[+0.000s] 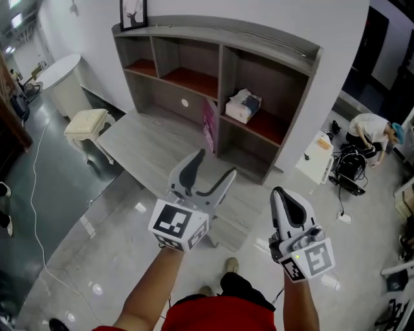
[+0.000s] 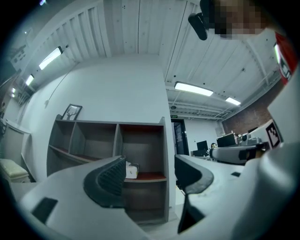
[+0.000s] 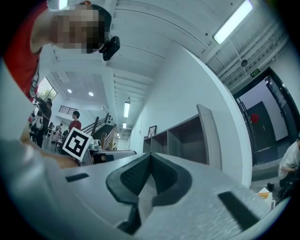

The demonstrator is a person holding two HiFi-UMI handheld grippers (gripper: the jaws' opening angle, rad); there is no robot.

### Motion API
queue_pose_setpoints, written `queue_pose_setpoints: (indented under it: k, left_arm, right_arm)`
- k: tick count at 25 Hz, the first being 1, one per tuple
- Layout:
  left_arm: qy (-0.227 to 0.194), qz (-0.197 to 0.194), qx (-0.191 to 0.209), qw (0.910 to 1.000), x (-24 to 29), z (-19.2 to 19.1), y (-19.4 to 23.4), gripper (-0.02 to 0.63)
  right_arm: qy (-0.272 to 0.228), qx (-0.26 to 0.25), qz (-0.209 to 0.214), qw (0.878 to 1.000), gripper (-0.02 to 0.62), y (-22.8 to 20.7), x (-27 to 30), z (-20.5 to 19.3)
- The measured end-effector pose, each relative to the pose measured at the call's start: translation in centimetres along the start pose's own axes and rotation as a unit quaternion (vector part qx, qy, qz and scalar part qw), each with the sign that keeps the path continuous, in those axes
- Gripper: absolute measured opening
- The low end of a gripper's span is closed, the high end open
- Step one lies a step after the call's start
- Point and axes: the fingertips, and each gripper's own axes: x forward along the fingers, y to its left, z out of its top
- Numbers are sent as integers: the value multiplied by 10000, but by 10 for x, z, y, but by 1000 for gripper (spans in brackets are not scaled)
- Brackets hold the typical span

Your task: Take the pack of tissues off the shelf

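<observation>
While outstretched, left hand-held gripper point(image 1: 214, 165) agape

My right gripper point(image 3: 149, 158) has its jaws pressed together, and I see nothing between them. Beyond them the grey shelf point(image 3: 187, 138) stands against the white wall, with a small picture frame point(image 3: 152, 131) on top. At left I see a marker cube point(image 3: 77, 144).

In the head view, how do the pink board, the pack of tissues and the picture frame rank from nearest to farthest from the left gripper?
1. Pink board, standing at the middle divider of the shelf, just ahead of the left gripper.
2. Pack of tissues, in the right compartment, farther back.
3. Picture frame, on top, at the far left end.
</observation>
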Motion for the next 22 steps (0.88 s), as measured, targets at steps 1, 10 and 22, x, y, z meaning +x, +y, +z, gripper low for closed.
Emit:
queue_pose_setpoints:
  k: [1,10,22]
  left_arm:
    - [25,19,11,10000,12,-3,4,304]
    - [435,271,173,9985,126,-41,37,383]
    - [955,231,350,9945,211,-81,76,420]
  right_arm:
    - [-7,-41,22,10000,5,-8,6,-1]
    - [-8,-39,376,9993,5,-83,48,-11]
    - [168,-18,203,9997,5,-120,71,-30]
